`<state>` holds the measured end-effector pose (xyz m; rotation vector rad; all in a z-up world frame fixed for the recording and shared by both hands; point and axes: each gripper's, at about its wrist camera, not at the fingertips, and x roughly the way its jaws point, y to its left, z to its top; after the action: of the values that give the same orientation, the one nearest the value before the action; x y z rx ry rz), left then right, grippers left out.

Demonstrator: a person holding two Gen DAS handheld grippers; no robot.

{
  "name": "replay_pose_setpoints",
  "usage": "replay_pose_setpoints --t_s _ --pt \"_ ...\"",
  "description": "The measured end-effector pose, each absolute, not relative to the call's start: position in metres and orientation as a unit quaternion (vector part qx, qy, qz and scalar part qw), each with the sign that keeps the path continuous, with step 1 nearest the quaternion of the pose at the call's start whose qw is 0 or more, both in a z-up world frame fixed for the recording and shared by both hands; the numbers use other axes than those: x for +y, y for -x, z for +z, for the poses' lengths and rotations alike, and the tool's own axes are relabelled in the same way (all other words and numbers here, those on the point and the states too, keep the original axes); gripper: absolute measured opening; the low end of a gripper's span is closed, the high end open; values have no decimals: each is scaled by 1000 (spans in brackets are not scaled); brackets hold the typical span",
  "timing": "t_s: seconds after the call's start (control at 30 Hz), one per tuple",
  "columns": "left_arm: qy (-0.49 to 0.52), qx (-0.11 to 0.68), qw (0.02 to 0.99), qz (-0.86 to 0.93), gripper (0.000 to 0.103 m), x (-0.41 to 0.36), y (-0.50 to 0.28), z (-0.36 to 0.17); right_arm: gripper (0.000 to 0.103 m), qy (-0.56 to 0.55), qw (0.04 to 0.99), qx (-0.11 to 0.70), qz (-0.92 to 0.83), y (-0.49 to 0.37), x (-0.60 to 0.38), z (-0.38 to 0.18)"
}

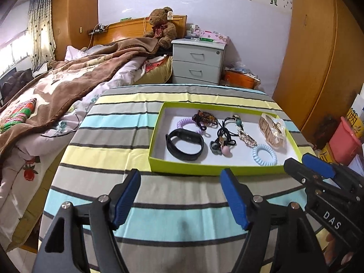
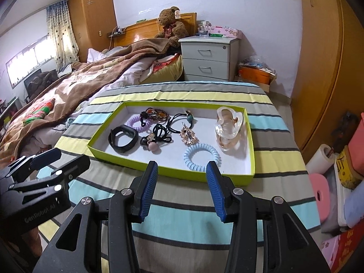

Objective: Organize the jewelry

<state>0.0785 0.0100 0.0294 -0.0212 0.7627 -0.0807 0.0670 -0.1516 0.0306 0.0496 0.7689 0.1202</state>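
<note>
While my left gripper (image 1: 180,177) hangs apart and empty short of the green tray (image 1: 157,134), I'd aim wide for the black wristband (image 1: 184,144). From my right gripper (image 2: 182,170), also apart, the blue coil tie (image 2: 201,157) lies nearest; perhaps approach low, clearing the rim.

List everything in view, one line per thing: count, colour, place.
tray: one, lime green rim, white floor, on the striped cloth
striped cloth: one, grey, yellow, blue, covering the table
wristband: one, black, tray's near left
coil hair ties: two, purple at back left, light blue at near right
black hair ties with beads: a tangle, count unclear, tray's middle
gold clip: one, middle
clear hair claw: one, tray's right
teddy bear: one, brown, on the bed
nightstand: one, grey, beyond the table
left tool: open, empty
right tool: open, empty
</note>
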Motion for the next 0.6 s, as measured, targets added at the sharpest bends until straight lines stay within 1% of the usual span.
replay_pose_setpoints --t_s 0.6 --pt "24 377 926 -17 75 15 -67 27 45 -27 927 370 61 -61 -149 32"
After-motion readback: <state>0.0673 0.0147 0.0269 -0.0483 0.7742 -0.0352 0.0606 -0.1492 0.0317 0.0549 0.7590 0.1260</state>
